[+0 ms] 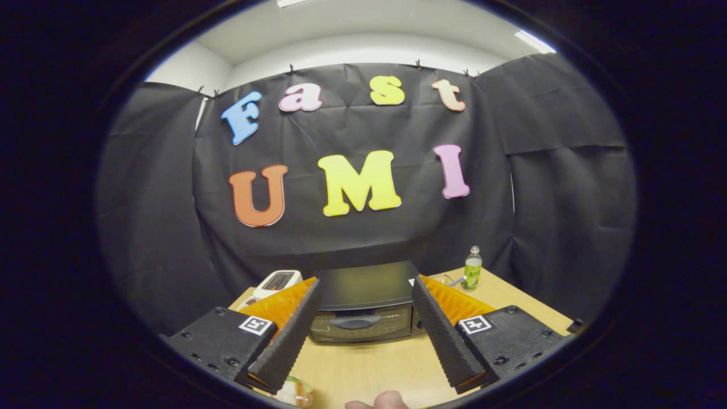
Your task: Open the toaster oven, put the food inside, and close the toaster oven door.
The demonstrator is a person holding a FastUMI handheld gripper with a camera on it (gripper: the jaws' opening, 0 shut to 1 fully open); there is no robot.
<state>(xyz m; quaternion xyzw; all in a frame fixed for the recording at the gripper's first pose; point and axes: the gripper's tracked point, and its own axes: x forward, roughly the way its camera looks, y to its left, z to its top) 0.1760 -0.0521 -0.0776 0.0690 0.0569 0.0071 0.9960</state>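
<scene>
A black toaster oven (363,304) stands on the wooden table (369,363) beyond my fingers, its glass door shut with the handle (355,322) at the door's top. My gripper (366,287) is open, its ribbed black fingers (289,335) spread wide on either side of the oven and holding nothing. A piece of food in clear wrap (295,392) lies on the table just under the left finger. A person's fingertip (386,400) shows at the table's near edge.
A white device with a screen (277,282) sits to the left of the oven. A small green-labelled bottle (472,268) stands to the oven's right, with a clear glass object (446,279) beside it. Black cloth walls close the booth behind.
</scene>
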